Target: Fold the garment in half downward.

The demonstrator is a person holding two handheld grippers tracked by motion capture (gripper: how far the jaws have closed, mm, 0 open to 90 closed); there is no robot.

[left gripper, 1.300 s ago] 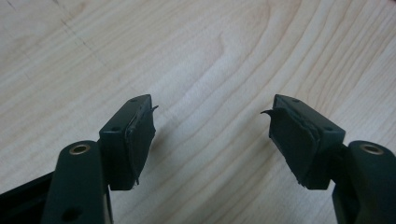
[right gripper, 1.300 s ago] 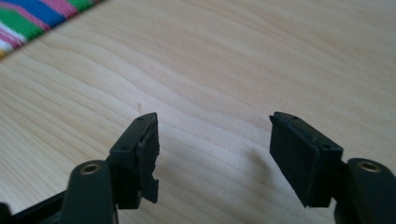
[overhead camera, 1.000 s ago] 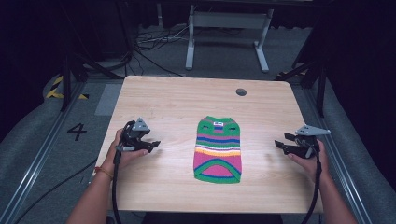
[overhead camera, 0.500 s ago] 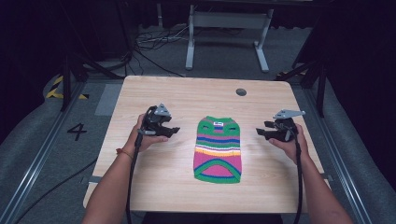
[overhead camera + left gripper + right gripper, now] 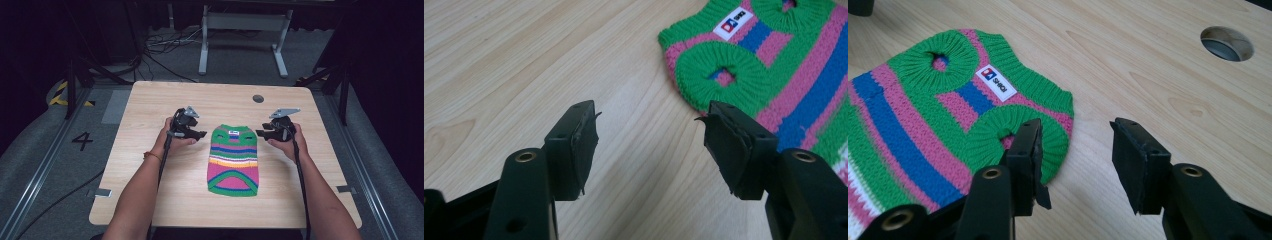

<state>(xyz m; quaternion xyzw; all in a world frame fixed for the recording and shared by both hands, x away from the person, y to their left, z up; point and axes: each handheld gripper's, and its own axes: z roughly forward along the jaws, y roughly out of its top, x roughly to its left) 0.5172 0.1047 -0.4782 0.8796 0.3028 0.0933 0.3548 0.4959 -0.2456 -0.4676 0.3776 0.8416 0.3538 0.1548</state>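
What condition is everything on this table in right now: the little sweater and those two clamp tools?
Striped sweater: spread flat on the table, held by nothing.
Left gripper: open, beside the sweater's upper corner, holding nothing.
Right gripper: open, at the sweater's other upper corner, holding nothing.

A light wooden table (image 5: 150,165) stands on grey carpet (image 5: 45,150), with a round cable hole (image 5: 258,98) near its far edge. Beyond it are the white legs of a metal frame (image 5: 243,22) and loose black cables (image 5: 160,45) on the floor. A black numeral 4 (image 5: 82,140) and a strip of yellow-and-black tape (image 5: 62,95) mark the floor to the left.
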